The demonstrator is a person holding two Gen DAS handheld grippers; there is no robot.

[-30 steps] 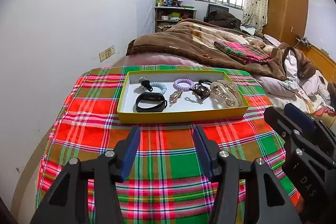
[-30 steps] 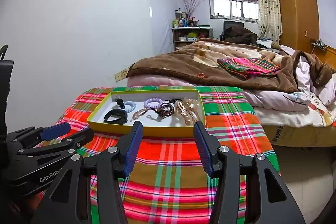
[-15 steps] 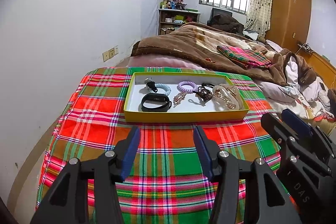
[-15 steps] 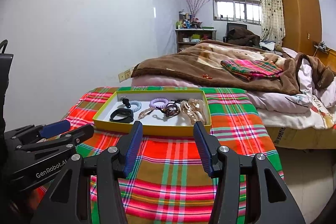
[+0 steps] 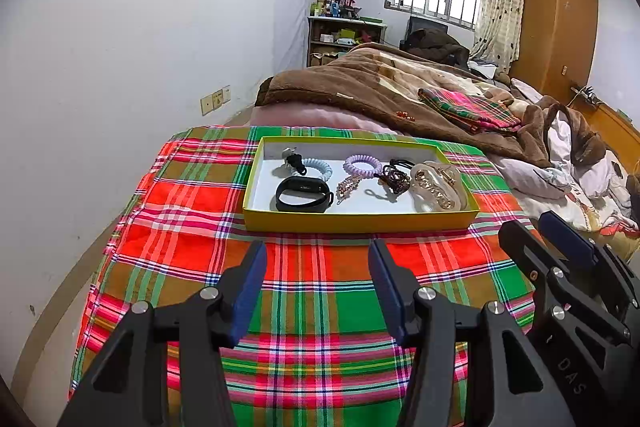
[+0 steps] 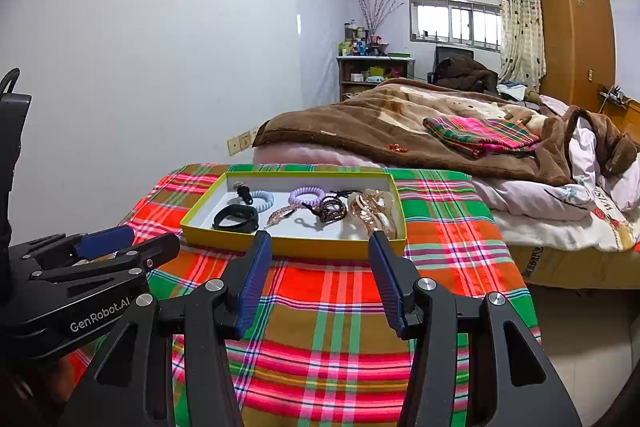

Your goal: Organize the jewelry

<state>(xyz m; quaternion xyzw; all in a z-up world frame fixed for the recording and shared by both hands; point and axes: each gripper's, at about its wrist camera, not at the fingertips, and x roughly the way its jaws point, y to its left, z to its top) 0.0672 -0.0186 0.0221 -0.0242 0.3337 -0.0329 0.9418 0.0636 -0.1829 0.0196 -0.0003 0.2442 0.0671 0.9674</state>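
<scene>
Both sets of tongs hang over the plaid cloth (image 5: 316, 291), short of the yellow tray (image 5: 360, 221) that holds the jewelry. The left tongs (image 5: 317, 277) stand spread with nothing between the pads, and the tray's near wall lies just beyond their tips. The right tongs (image 6: 320, 269) are spread and empty too; in their view the tips overlap the tray's near wall, though whether they touch it cannot be told.

Inside the one tray the pieces lie in a loose row. From the left there is one black wristband (image 5: 304, 194), one pale blue coil hair tie (image 5: 318, 167) with a small black piece against it, one lilac coil hair tie (image 5: 362, 165), one gold dangling earring (image 5: 347, 183), one dark beaded bracelet (image 5: 394, 179) tangled with thin black elastics, and one clear hair claw (image 5: 438, 185) with gold trim at the right end. The claw may be more than one piece; that is hard to tell.

The cloth covers a desk at the foot of a bed with a brown blanket (image 5: 372, 87). A folded plaid cloth (image 5: 468, 109) rests on the blanket. Nothing lies between the tongs and the tray.
</scene>
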